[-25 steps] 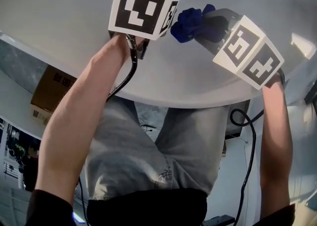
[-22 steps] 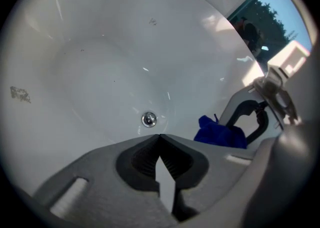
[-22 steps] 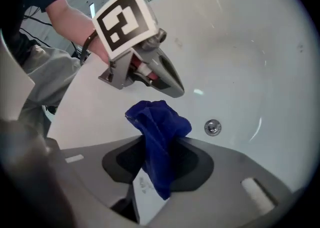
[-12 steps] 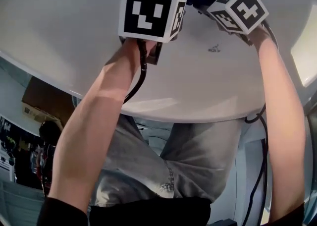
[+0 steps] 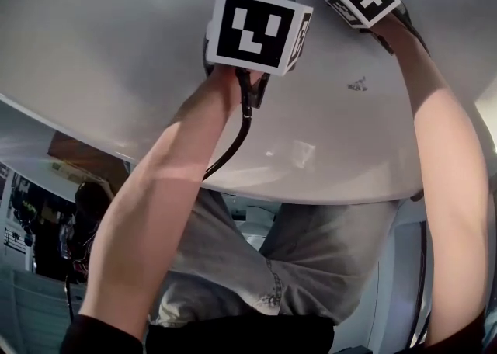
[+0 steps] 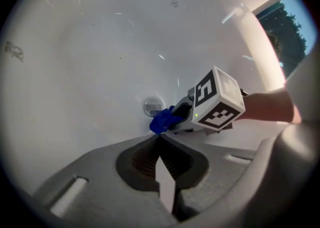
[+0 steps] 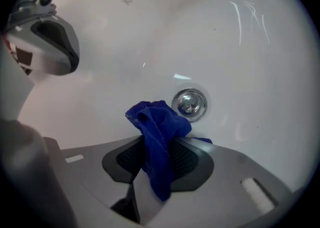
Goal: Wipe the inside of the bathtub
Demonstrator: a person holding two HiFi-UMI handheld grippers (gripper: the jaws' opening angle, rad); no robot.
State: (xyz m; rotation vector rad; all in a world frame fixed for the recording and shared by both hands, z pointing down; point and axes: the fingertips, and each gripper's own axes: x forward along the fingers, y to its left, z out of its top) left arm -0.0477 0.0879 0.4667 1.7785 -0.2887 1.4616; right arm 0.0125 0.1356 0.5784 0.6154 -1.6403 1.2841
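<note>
Blue cloth (image 7: 155, 122) sits pinched in the right gripper (image 7: 160, 147), just beside the drain (image 7: 189, 104) of the bathtub (image 7: 240, 62). Wiping seems under way; the next stroke needs steady pressure. The left gripper (image 6: 160, 144) is closed and holds nothing.

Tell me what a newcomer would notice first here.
The bright blue cloth stands out first, pinched in the jaws of the right gripper beside the round chrome fitting on the white bathtub wall. Next comes the left gripper, shut and empty, its bold black-and-white marker cube filling the middle of the head view.
</note>
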